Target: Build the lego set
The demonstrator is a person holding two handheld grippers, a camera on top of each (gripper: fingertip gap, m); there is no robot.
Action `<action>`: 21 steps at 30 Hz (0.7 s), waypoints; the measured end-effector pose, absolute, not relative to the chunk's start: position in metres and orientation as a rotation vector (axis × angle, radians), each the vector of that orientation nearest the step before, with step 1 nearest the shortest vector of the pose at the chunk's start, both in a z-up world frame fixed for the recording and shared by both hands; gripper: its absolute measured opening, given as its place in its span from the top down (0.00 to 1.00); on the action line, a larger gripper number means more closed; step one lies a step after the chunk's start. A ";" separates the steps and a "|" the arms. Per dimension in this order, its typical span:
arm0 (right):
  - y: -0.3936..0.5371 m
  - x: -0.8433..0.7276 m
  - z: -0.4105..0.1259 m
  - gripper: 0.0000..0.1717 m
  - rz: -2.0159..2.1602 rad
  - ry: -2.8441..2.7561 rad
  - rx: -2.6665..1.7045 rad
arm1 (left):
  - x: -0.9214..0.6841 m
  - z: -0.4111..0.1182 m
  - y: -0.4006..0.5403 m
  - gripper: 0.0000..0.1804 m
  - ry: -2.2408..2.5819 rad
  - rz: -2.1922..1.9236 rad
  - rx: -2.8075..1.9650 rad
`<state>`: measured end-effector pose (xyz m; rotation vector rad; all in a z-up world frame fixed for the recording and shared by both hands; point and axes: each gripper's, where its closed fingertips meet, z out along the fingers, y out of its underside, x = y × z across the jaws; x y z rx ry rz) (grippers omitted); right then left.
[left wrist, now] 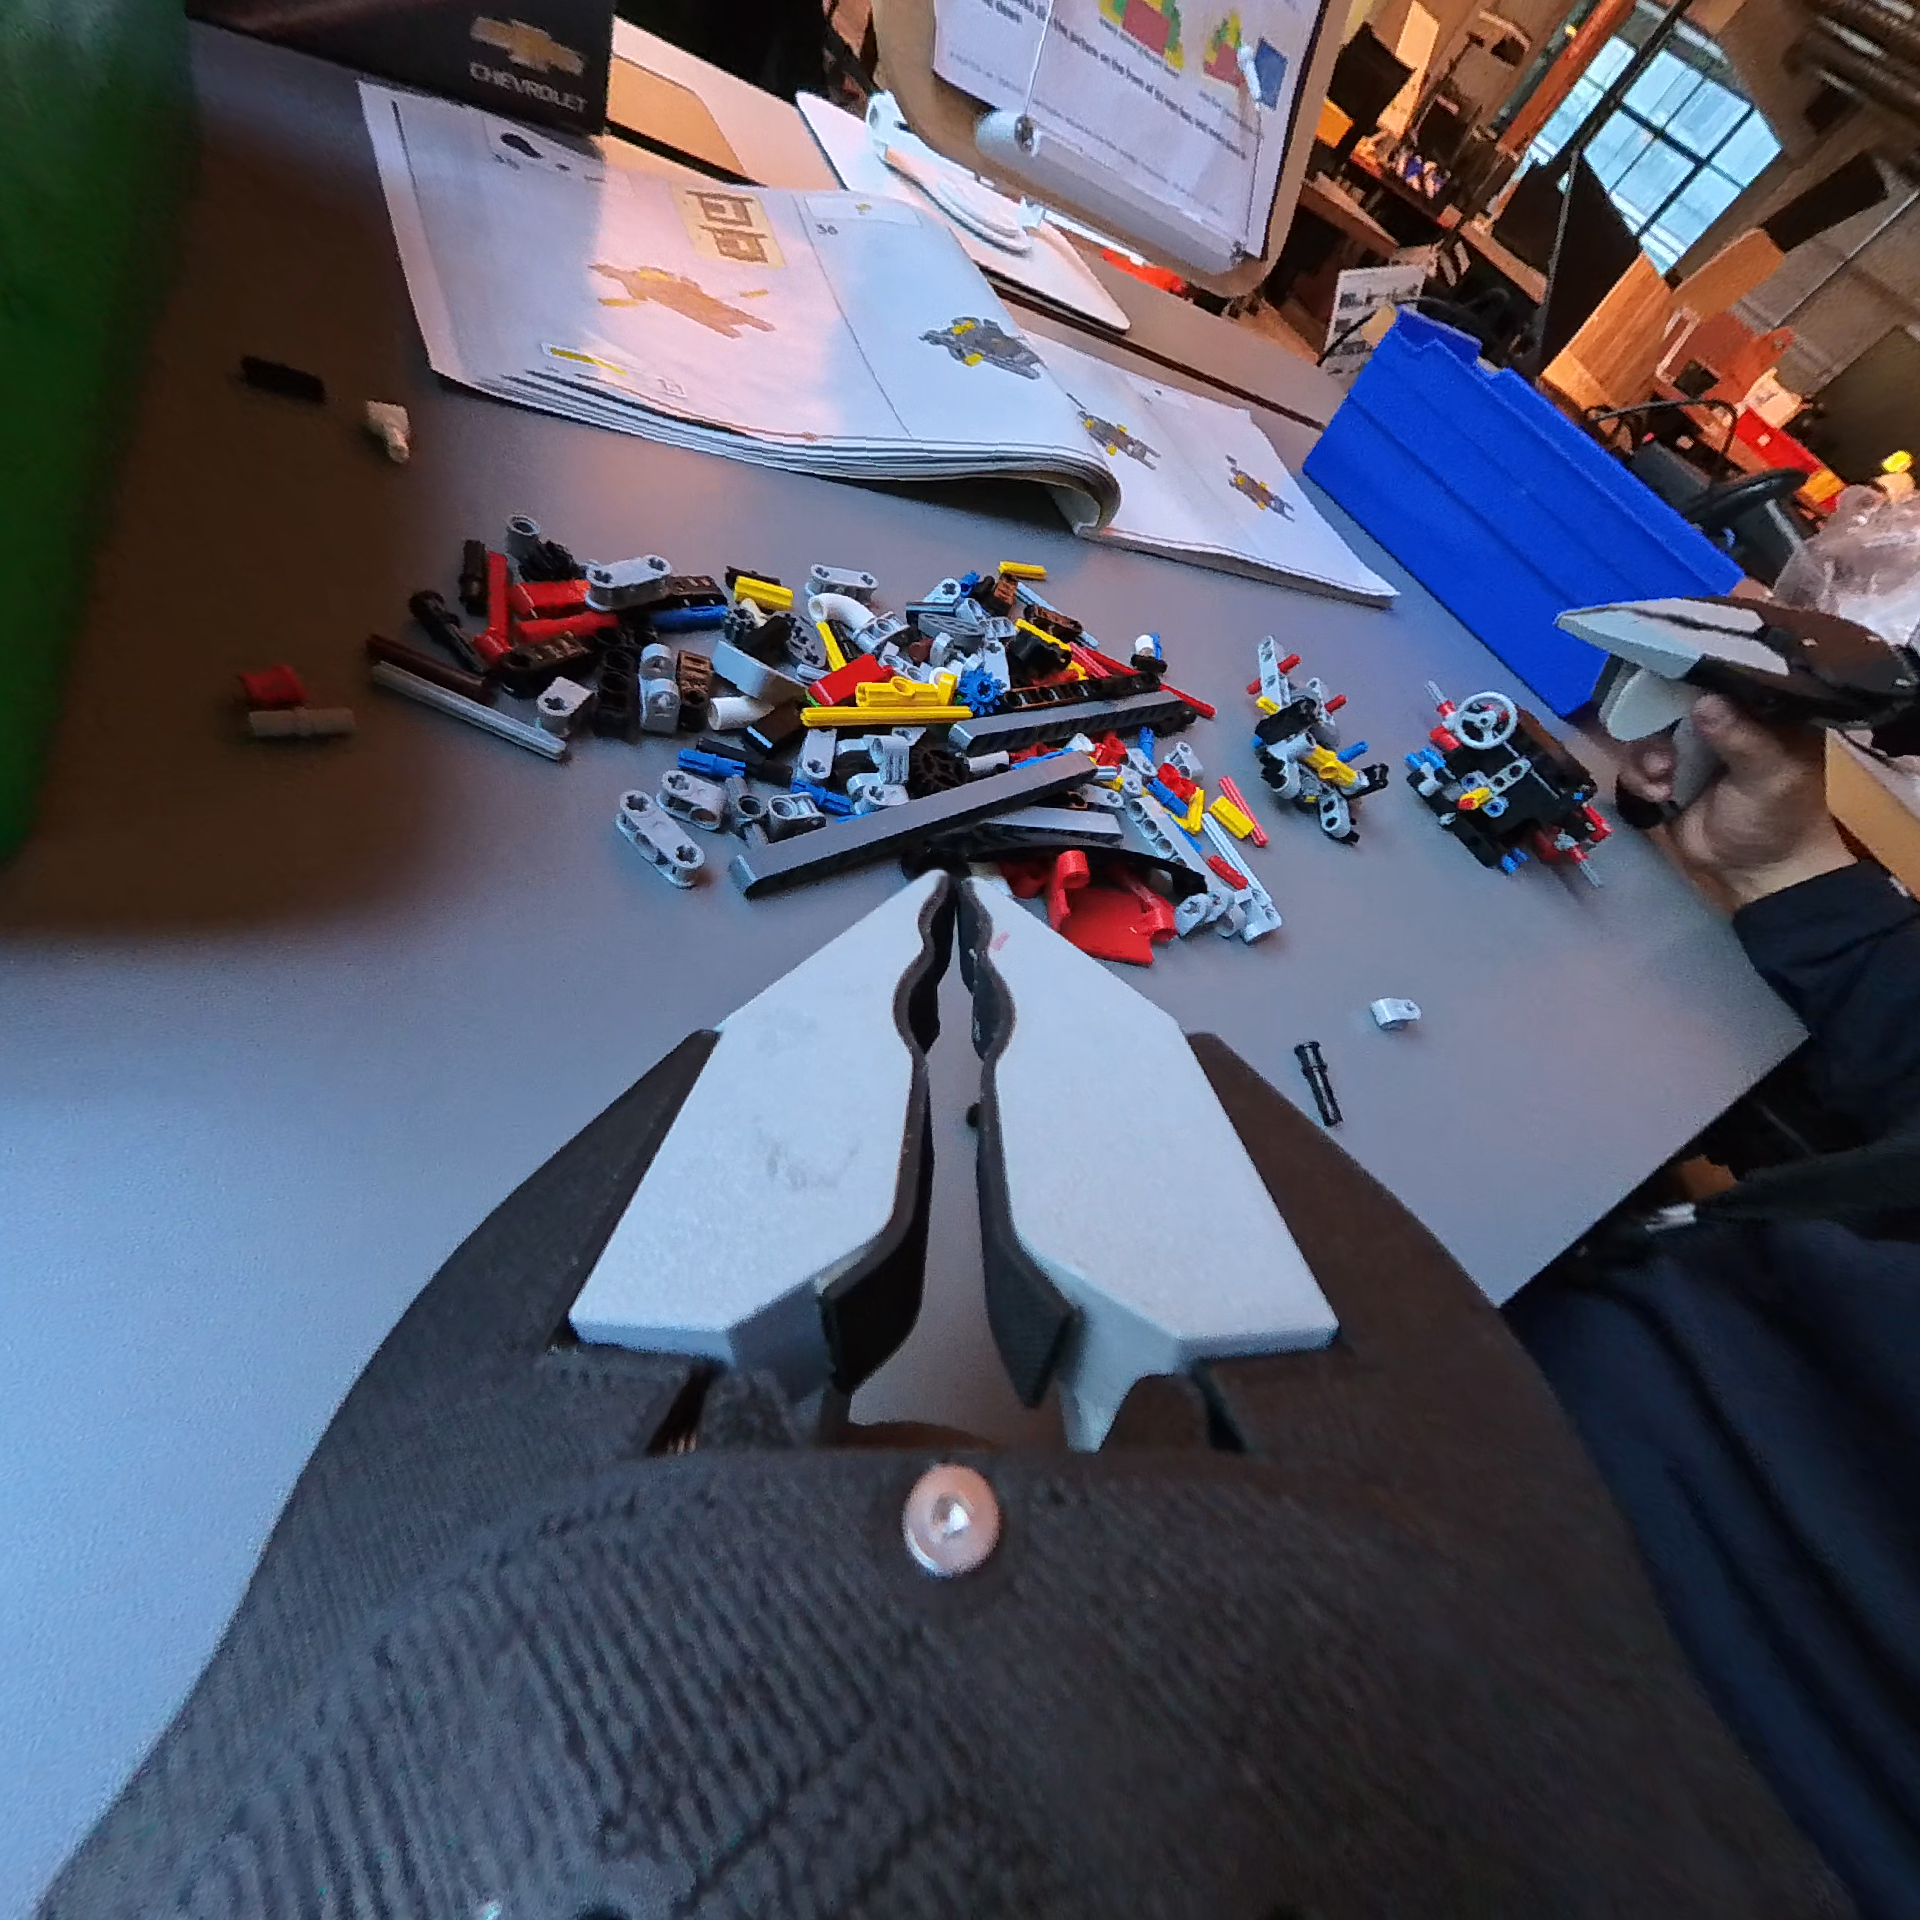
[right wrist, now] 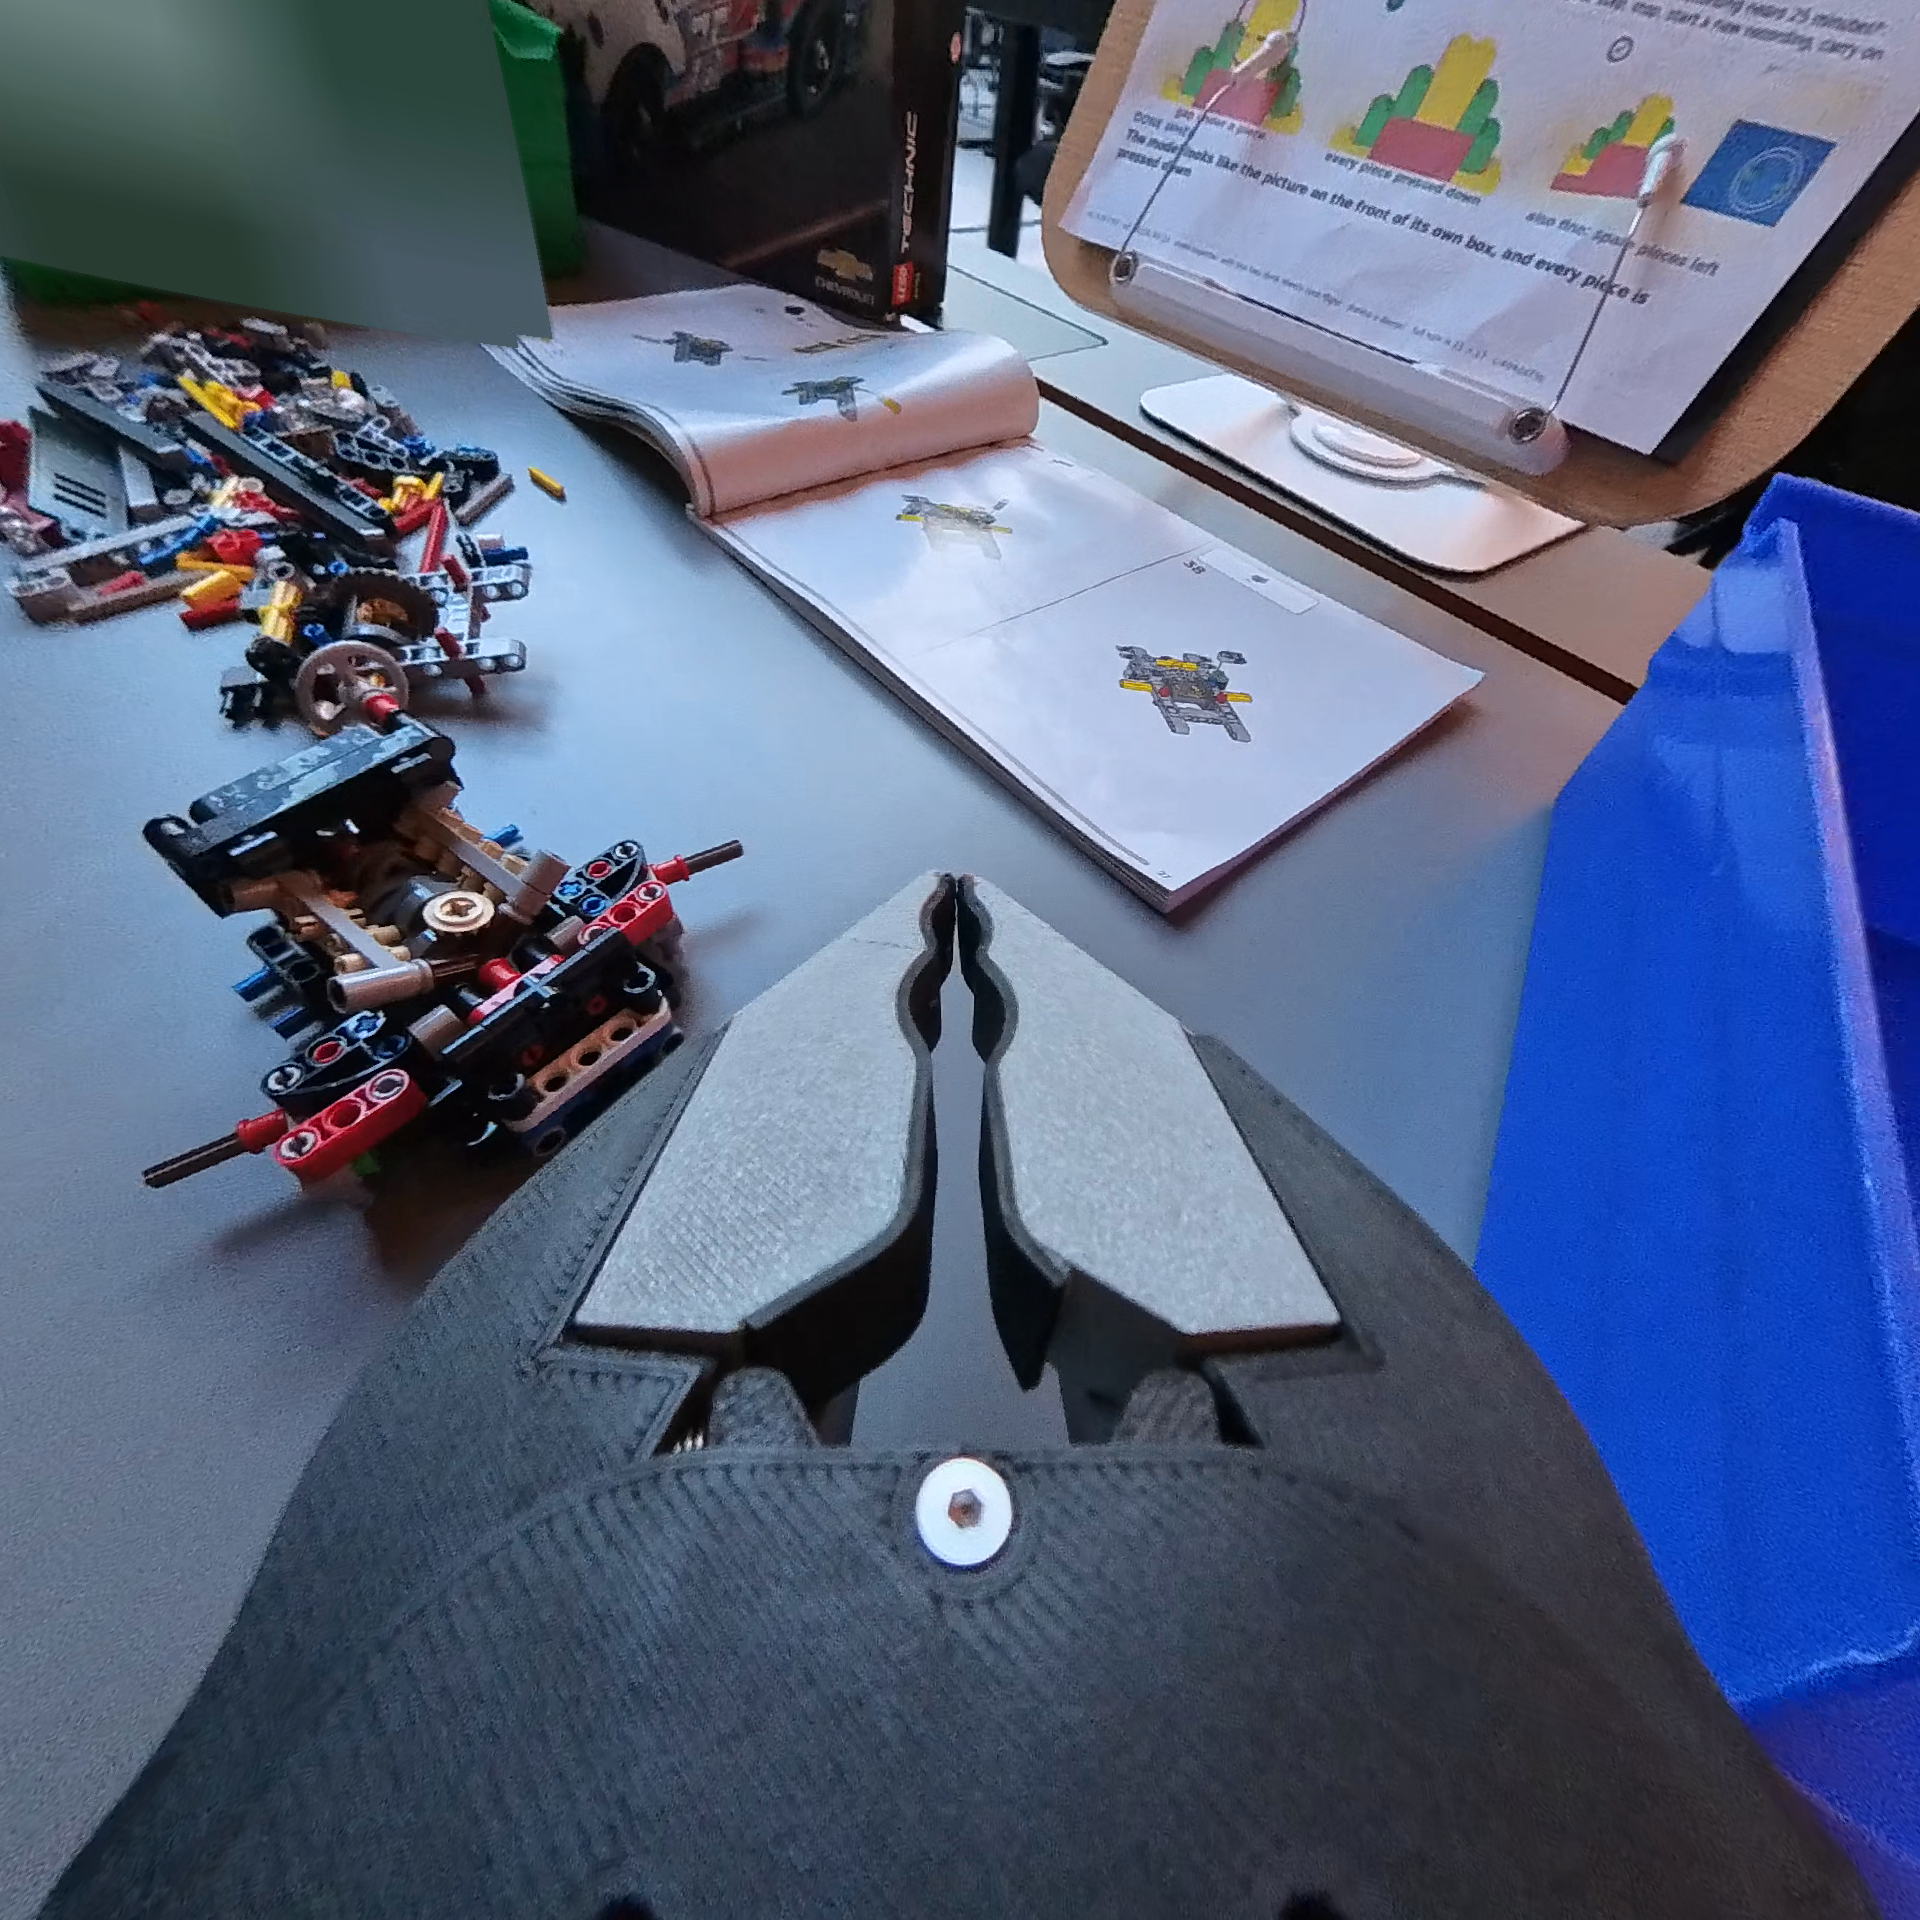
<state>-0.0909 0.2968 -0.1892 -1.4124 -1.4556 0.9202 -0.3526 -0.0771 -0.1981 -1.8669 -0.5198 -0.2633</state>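
My left gripper (left wrist: 954, 883) is shut with nothing between its pads. It hovers just short of a pile of loose building pieces (left wrist: 883, 717) on the grey table (left wrist: 312, 1039), its tips near a long dark grey beam (left wrist: 914, 821). My right gripper (right wrist: 954, 883) is also shut and empty, above bare table. A partly built black model (right wrist: 416, 977) lies to its left, and also shows in the left wrist view (left wrist: 1507, 779). A smaller sub-assembly (left wrist: 1309, 748) lies beside the pile. The right gripper also shows in the left wrist view (left wrist: 1590, 623), held by a hand.
An open instruction booklet (left wrist: 831, 343) lies behind the pile. A blue bin (right wrist: 1714, 1143) stands at the right. A stand with a printed sheet (right wrist: 1455, 208) and a product box (right wrist: 779, 135) are at the back. A small black pin (left wrist: 1317, 1081) and grey connector (left wrist: 1394, 1013) lie near the table edge. Some 45 cm of space lies between my two pairs of fingers. My left gripper's tips are some 20 cm from the smaller sub-assembly (left wrist: 1309, 748).
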 end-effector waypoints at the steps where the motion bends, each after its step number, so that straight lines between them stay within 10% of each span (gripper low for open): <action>1: 0.299 -0.091 -0.189 1.00 0.924 -1.447 -1.419 | -0.352 -0.199 -0.077 1.00 -0.519 -0.267 -1.875; 21: 0.304 -0.078 -0.201 1.00 0.930 -1.444 -1.570 | -0.354 -0.196 -0.078 1.00 -0.525 -0.268 -1.855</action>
